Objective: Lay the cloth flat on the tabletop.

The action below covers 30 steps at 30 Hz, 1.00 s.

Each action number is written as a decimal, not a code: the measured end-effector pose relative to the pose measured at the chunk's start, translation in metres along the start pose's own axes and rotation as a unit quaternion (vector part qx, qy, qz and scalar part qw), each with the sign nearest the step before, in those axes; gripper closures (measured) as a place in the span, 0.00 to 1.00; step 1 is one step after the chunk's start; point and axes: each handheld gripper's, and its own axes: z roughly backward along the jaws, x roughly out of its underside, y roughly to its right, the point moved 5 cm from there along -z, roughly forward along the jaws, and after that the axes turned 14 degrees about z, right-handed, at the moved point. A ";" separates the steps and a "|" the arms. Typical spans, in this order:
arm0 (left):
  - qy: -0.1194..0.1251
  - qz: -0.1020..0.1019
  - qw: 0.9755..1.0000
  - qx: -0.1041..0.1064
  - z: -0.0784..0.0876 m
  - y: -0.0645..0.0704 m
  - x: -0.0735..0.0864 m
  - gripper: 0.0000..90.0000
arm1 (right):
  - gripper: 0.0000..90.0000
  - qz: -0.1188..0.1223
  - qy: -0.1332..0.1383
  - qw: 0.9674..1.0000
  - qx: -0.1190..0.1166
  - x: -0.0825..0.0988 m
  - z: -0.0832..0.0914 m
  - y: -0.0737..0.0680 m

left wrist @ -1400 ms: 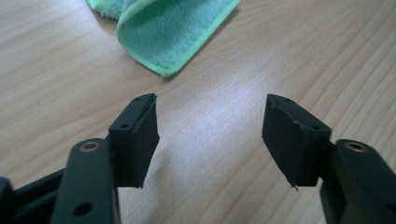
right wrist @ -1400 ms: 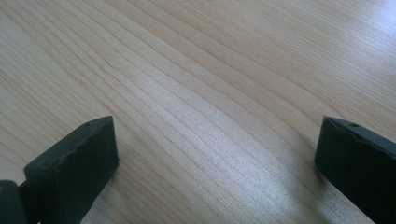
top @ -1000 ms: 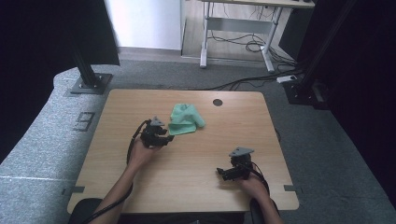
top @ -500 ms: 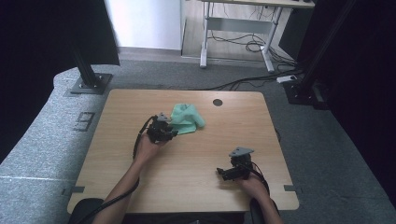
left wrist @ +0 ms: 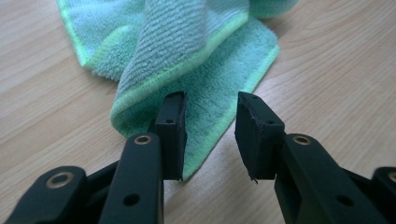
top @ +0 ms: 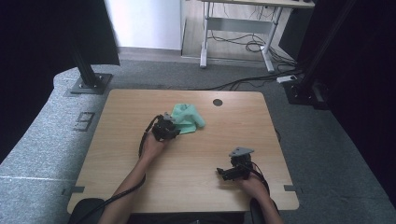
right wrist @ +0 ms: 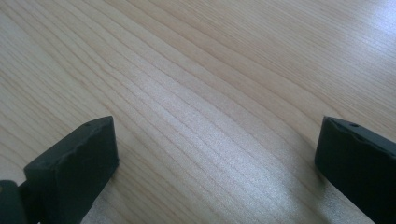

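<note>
A crumpled mint-green cloth (top: 189,117) with a lighter green hem lies on the far middle of the wooden table (top: 121,107). My left gripper (top: 164,128) is at the cloth's near left edge. In the left gripper view the cloth (left wrist: 187,51) is folded over itself, and its near corner lies on the wood between the tips of my left gripper (left wrist: 209,109). The jaws stand partly open, a gap on both sides of the hem. My right gripper (top: 232,170) rests low at the near right of the table. In its own view my right gripper (right wrist: 215,144) is wide open over bare wood.
A round cable hole (top: 217,102) sits near the table's far edge, right of the cloth. Black frame posts (top: 86,70) stand on grey carpet beyond the table's left corner. A desk frame with cables (top: 243,42) is farther back.
My left gripper has moved right and forward across the table until its jaws straddle the cloth's near corner. The right gripper has stayed where it was.
</note>
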 end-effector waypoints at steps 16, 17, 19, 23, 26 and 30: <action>-0.007 0.000 1.000 -0.011 -0.002 -0.001 0.011 0.93 | 0.00 0.000 0.000 1.000 0.000 0.000 0.000 0.000; -0.007 0.000 1.000 -0.011 -0.002 -0.001 0.011 0.93 | 0.00 0.000 0.000 1.000 0.000 0.000 0.000 0.000; -0.010 -0.003 1.000 -0.010 -0.001 0.002 0.013 0.93 | 0.00 0.000 0.000 1.000 0.000 0.000 0.000 0.000; -0.013 -0.008 1.000 -0.005 0.004 0.007 0.019 0.92 | 0.00 0.000 0.000 1.000 0.000 0.000 0.000 0.000; -0.015 -0.011 1.000 0.000 0.008 0.010 0.024 0.92 | 0.00 0.000 0.000 1.000 0.000 0.000 0.000 0.000; -0.016 -0.012 1.000 0.009 0.014 0.014 0.031 0.92 | 0.00 0.000 0.000 1.000 0.000 0.000 0.000 0.000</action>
